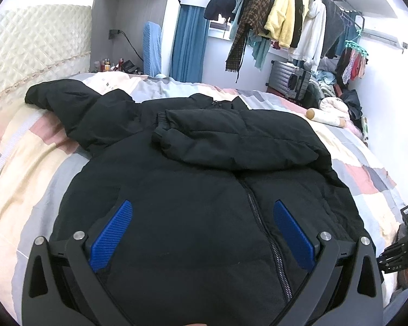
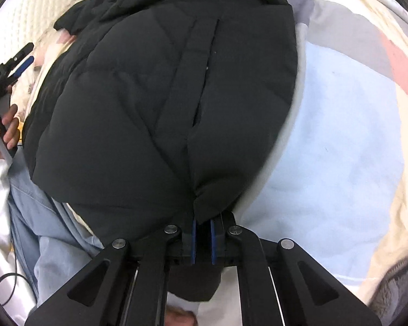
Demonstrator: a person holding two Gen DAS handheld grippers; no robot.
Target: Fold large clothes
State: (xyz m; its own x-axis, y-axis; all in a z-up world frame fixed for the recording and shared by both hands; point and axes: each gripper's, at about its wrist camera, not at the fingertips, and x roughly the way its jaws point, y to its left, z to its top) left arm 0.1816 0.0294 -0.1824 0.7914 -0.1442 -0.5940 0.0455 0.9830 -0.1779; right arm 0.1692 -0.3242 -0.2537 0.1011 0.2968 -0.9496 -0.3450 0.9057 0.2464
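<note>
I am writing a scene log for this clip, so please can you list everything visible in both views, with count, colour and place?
puffer jacket: one, black, spread on the bed, one sleeve folded across its chest
bed cover: one, pastel patches, under the jacket
headboard: one, cream quilted, far left
hanging clothes: several, mixed colours, on a rack at the back
suitcase: one, grey, below the rack
curtain: one, blue, back wall
left gripper: one, black with blue pads, open above the jacket
right gripper: one, black with blue pads, closed on the jacket hem
</note>
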